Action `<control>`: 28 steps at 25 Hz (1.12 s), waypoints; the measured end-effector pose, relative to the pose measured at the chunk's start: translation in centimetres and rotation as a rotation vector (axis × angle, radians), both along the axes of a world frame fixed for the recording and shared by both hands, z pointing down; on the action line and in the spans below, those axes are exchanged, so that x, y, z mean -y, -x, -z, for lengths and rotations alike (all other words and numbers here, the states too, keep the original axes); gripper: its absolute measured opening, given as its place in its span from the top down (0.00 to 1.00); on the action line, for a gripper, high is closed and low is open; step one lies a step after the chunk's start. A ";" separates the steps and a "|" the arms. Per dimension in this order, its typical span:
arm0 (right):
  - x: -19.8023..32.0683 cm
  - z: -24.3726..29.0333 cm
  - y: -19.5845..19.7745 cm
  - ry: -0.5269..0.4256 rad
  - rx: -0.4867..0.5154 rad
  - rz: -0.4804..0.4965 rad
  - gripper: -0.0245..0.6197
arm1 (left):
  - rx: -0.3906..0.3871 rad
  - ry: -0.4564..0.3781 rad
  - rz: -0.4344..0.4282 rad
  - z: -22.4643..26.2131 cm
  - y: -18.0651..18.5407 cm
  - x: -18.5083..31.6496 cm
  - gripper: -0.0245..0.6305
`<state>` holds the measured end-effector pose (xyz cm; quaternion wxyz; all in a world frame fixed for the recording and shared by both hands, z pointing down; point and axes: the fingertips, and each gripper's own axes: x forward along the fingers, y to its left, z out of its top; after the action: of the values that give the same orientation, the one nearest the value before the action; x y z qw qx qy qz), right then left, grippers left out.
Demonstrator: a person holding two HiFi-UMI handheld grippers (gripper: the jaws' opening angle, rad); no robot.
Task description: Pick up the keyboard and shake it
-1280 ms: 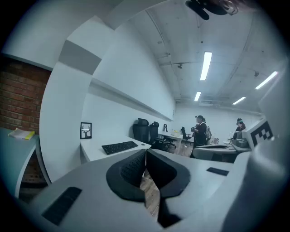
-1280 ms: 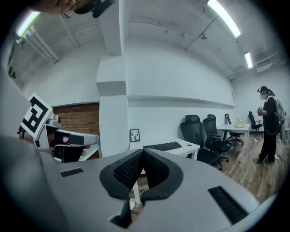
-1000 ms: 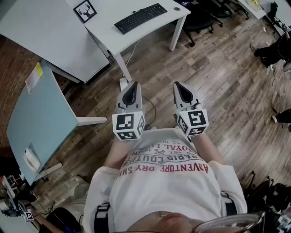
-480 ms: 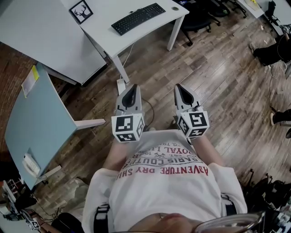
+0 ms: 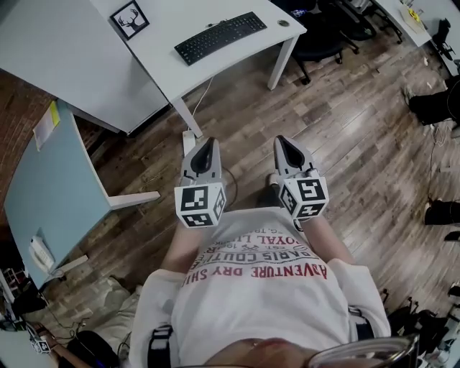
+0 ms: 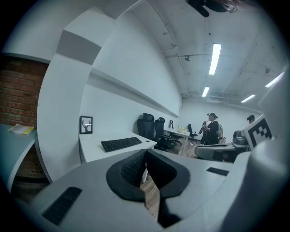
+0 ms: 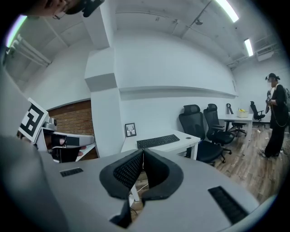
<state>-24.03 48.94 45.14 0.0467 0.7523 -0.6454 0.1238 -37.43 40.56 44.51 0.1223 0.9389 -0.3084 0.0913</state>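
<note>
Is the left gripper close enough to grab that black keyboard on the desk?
Probably not yet: the left gripper hangs over the wooden floor, short of the white desk where the keyboard lies. Nothing blocks the way; stepping closer should do.

Right gripper (image 7: 142, 153): frame centre, jaws together, nothing between.
Keyboard (image 7: 158, 141): flat on white desk (image 7: 179, 142), just above jaws.
Office chairs (image 7: 195, 127): right of desk.

The person is holding the left gripper (image 5: 207, 142) and the right gripper (image 5: 281, 141) side by side, just in front of the torso (image 5: 259, 295), both pointing toward the far side and tilting slightly downward. Both pairs of jaws are sitting pressed together with nothing between them. The left forearm (image 5: 179, 248) and right forearm (image 5: 328, 234) are reaching forward from the body.
</note>
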 end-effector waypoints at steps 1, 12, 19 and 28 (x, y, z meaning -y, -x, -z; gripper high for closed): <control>0.7 0.0 -1.2 -0.001 0.001 0.018 0.92 | 0.004 -0.002 0.017 0.0 -1.0 0.4 0.92; 6.4 -0.1 -16.2 0.048 0.023 0.208 0.92 | 0.015 0.020 0.226 0.5 -14.0 4.2 0.92; 8.9 -1.1 -24.1 0.082 0.042 0.255 0.92 | 0.045 0.031 0.281 0.3 -20.8 6.1 0.92; 16.4 -2.2 -28.4 0.098 0.077 0.249 0.92 | 0.060 0.066 0.287 -1.4 -24.9 14.3 0.92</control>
<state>4.34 32.54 47.31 0.0736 0.6579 -0.7283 0.1770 -12.50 26.27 45.88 0.1557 0.8775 -0.4398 0.1110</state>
